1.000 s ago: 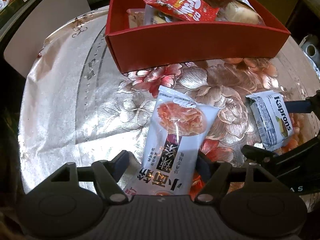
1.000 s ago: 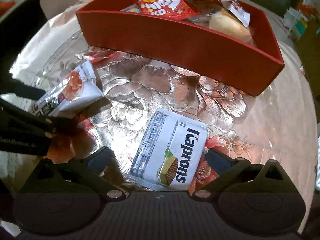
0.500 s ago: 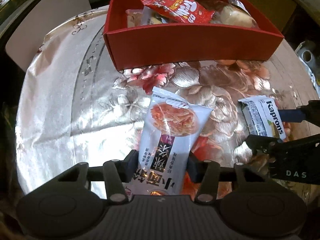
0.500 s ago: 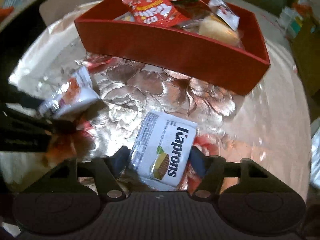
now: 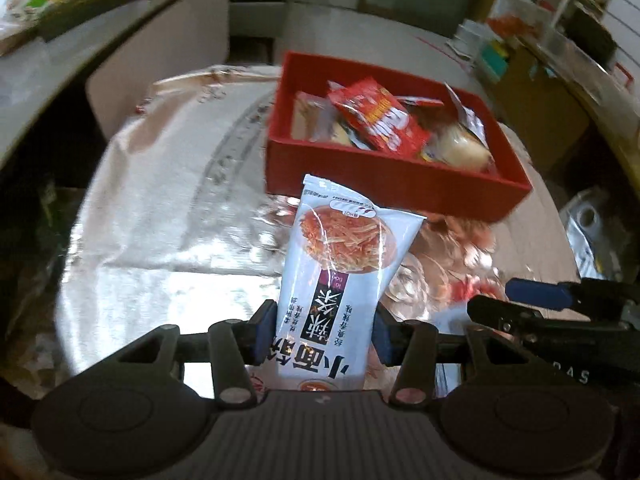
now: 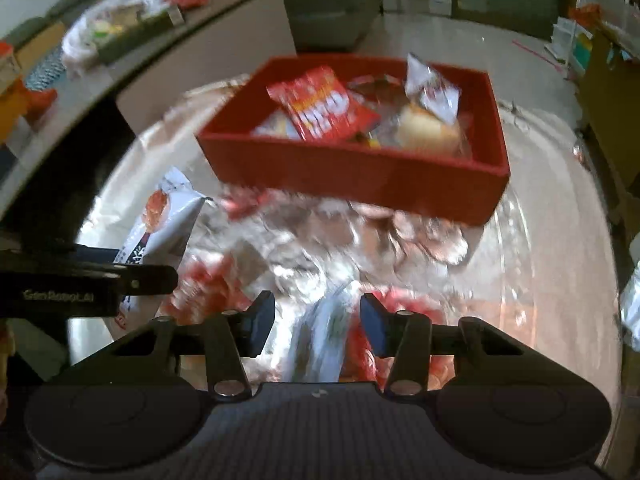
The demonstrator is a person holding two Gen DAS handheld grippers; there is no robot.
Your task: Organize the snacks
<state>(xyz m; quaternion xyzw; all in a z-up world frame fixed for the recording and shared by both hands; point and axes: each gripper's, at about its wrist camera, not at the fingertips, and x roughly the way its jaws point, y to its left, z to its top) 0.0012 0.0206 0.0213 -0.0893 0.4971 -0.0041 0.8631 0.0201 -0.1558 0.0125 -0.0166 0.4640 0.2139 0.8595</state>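
Note:
My left gripper [image 5: 325, 334] is shut on the lower end of a white noodle-snack packet [image 5: 340, 264] and holds it upright above the table. Beyond it stands a red box [image 5: 380, 184] with several snack packets inside. In the right wrist view the same packet [image 6: 168, 220] sticks up past one left finger [image 6: 152, 280]. My right gripper [image 6: 318, 328] is closing. A blurred white wafer packet [image 6: 324, 340] shows between its jaws, with a gap to each pad. The red box [image 6: 352, 176] lies ahead of it. The right gripper [image 5: 492, 300] also shows at the right of the left wrist view.
A shiny floral cloth covers the round table [image 5: 160, 240]. A cluttered counter [image 5: 60, 12] runs along the back left. Cardboard boxes [image 5: 532, 80] stand at the right. Another pale packet [image 6: 632, 296] lies at the table's right edge.
Both grippers have risen from the table. The left one closed on the noodle packet and lifted it. The right jaws narrowed around the wafer packet, which now looks edge-on and blurred.

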